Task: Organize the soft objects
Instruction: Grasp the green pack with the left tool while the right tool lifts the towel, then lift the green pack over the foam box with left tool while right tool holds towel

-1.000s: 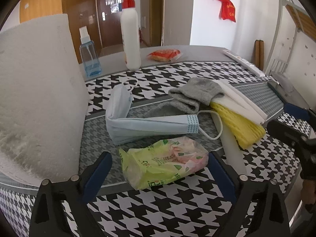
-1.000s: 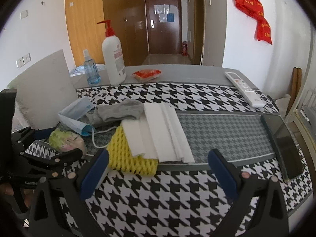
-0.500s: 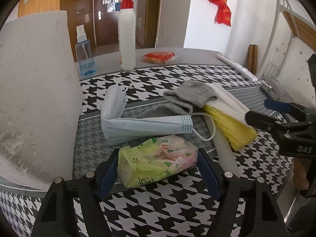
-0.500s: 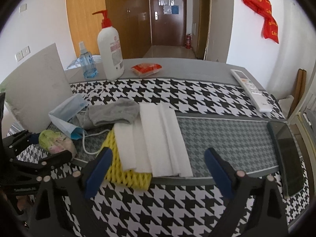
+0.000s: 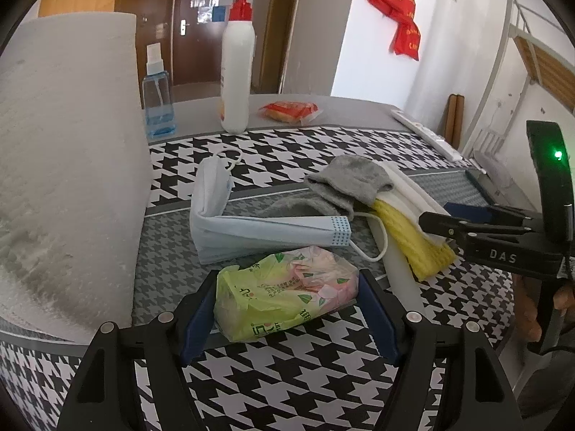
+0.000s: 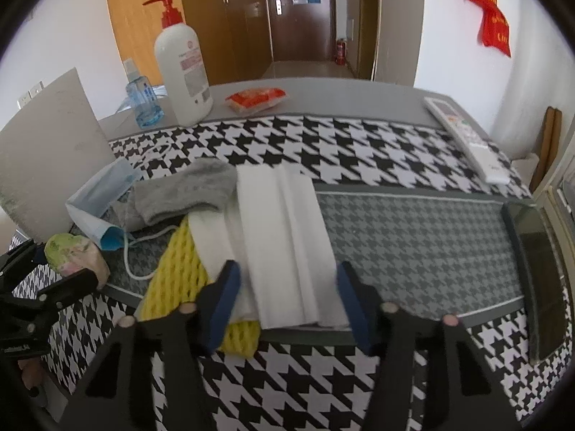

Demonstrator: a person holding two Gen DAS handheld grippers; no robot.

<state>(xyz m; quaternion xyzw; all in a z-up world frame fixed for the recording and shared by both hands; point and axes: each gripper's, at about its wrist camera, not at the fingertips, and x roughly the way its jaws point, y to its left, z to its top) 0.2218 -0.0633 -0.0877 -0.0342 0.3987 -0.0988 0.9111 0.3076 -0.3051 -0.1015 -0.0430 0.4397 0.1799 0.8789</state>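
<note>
1. Little looks sorted yet. The soft things lie in 1 loose cluster on my black-and-white houndstooth tablecloth [image 6: 359, 151]: a pale blue pleated face mask [image 5: 251, 230], a crumpled grey knitted sock [image 5: 345, 183], folded white paper towels [image 6: 284, 248] and a yellow foam mesh sleeve [image 6: 172, 273] beneath them.
2. My left gripper [image 5: 287, 309] has both blue pads against the ends of a soft green-and-pink floral tissue pack [image 5: 284, 301], which sits at the near edge of the cluster. I judge it gripped, not yet lifted.
3. My right gripper [image 6: 287, 294] straddles the near end of the paper towels at a narrow width; I cannot tell whether it pinches them.
4. Compared with 1 second ago, both grippers were spread wide and set back; both have since advanced and narrowed.
5. Everything remains to be placed.
</note>
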